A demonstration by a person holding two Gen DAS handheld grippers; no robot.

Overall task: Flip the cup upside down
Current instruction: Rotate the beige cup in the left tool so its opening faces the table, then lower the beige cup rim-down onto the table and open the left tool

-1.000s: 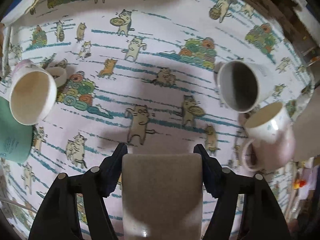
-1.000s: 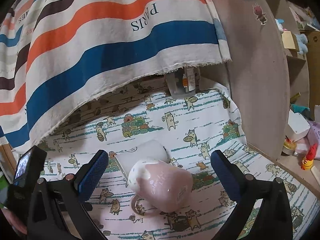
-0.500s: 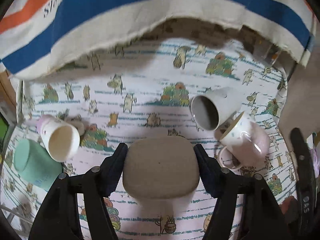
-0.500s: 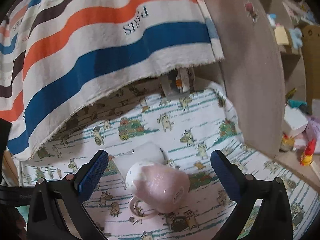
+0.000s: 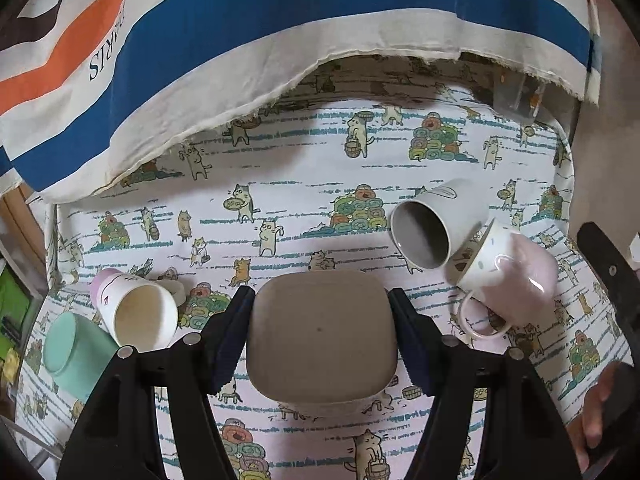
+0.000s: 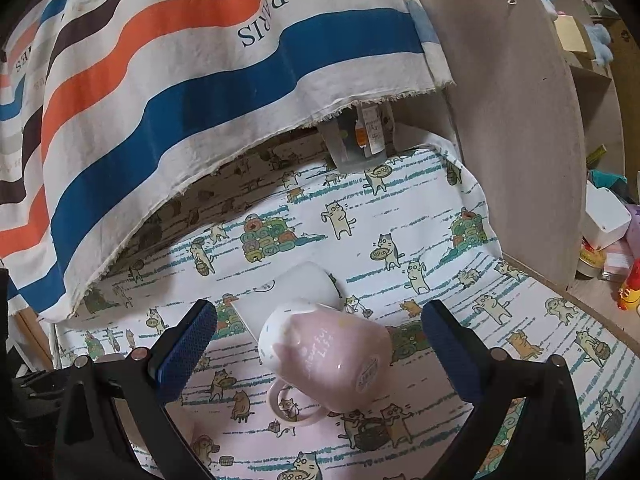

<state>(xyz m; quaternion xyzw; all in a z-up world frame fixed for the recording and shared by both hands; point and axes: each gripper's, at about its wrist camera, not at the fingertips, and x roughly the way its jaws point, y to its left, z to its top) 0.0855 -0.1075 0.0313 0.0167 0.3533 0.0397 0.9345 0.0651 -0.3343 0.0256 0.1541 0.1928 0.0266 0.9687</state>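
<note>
My left gripper (image 5: 320, 332) is shut on a grey-beige square cup (image 5: 322, 340), held bottom-up toward the camera just above the cat-print cloth (image 5: 304, 184). To its right a white cup (image 5: 432, 228) lies on its side, mouth facing me, touching a pink mug (image 5: 516, 276) also on its side. My right gripper (image 6: 318, 344) is open, its fingers either side of the pink mug (image 6: 324, 356), not touching it. The white cup (image 6: 300, 292) lies just behind the mug.
A pink-and-white cup (image 5: 134, 308) lies on its side at the left beside a mint-green cup (image 5: 76, 348). A striped cloth (image 6: 180, 80) hangs over the back. A wooden panel (image 6: 516, 120) borders the right, with shelves and clutter beyond.
My left gripper has tilted up and pulled back with the square cup, so the striped cloth came into view. My right gripper has shifted only slightly around the pink mug.
</note>
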